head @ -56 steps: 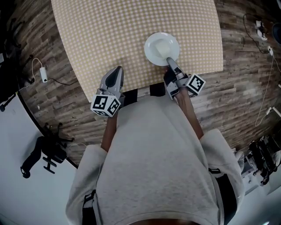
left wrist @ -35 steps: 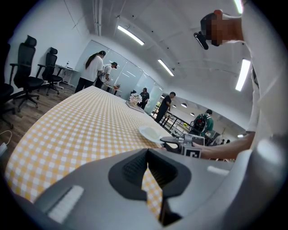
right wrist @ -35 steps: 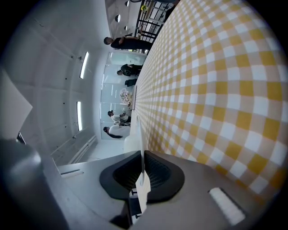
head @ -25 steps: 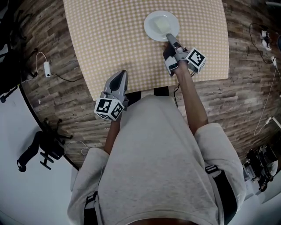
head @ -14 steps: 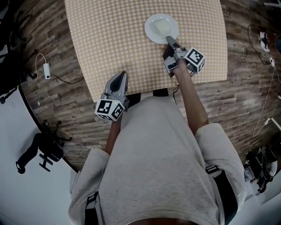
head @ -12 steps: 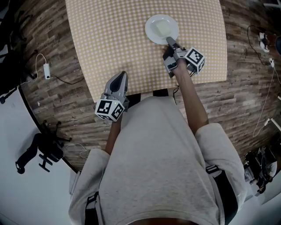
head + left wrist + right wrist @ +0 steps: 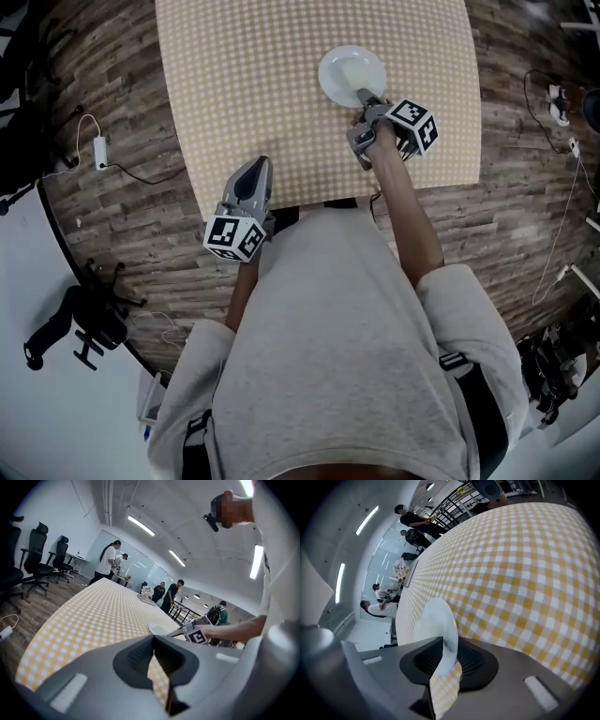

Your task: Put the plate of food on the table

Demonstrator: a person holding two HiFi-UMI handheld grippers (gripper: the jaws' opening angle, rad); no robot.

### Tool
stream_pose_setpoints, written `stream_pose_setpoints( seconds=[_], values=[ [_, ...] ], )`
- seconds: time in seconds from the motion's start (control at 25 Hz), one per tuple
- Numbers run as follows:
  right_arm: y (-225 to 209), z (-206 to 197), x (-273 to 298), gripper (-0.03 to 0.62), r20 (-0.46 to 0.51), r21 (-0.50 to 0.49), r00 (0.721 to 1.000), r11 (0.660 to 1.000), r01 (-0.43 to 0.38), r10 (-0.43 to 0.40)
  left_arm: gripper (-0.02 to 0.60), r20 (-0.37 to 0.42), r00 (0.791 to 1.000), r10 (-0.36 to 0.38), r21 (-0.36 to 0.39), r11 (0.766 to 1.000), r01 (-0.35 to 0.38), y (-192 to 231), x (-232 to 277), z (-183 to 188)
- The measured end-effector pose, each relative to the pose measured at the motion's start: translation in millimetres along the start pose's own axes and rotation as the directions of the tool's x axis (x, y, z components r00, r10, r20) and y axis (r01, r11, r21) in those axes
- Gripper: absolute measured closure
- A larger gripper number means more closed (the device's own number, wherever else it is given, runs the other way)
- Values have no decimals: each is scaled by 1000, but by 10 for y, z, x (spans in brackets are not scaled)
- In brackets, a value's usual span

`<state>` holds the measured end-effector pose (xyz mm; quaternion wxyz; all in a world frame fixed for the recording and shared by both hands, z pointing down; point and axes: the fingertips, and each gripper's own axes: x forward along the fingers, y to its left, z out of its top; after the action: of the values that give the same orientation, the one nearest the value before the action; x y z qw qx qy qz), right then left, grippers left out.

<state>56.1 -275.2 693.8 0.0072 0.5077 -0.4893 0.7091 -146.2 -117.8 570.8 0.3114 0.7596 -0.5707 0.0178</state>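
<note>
Plate (image 7: 351, 73) lies flat on the checked surface (image 7: 262, 75); right gripper (image 7: 364, 95), jaws just opening, loosely straddles its near rim, probably letting go; left gripper (image 7: 251, 169) waits pressed together, empty.

Open-plan office or lab floor. Black office chairs (image 7: 35, 545) stand at far left by desks. Long strip lights (image 7: 142, 525) run along the white ceiling. Glass partitions (image 7: 91, 550) close the far end, where several people (image 7: 107, 559) stand. The wood-plank floor (image 7: 103, 225) has a power adapter (image 7: 100, 151) with loose cable lying left of a long bench (image 7: 262, 94) covered in yellow-check cloth.
</note>
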Motion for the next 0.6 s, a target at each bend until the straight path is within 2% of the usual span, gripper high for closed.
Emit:
stream_pose_setpoints(
  seconds=[0.24, 0.44, 0.6],
  values=[
    [-13, -15, -62, 439, 10, -32, 994, 993, 113, -113, 574, 20, 1000, 6, -2, 1000, -5, 31, -4, 80],
    [-49, -48, -118, 388, 7, 7, 994, 994, 112, -113, 574, 29, 1000, -4, 0, 1000, 4, 24, 2, 110],
    [-105, -35, -166, 399, 7, 25, 994, 993, 113, -113, 574, 27, 999, -17, 7, 1000, 17, -27, 38, 133]
  ],
)
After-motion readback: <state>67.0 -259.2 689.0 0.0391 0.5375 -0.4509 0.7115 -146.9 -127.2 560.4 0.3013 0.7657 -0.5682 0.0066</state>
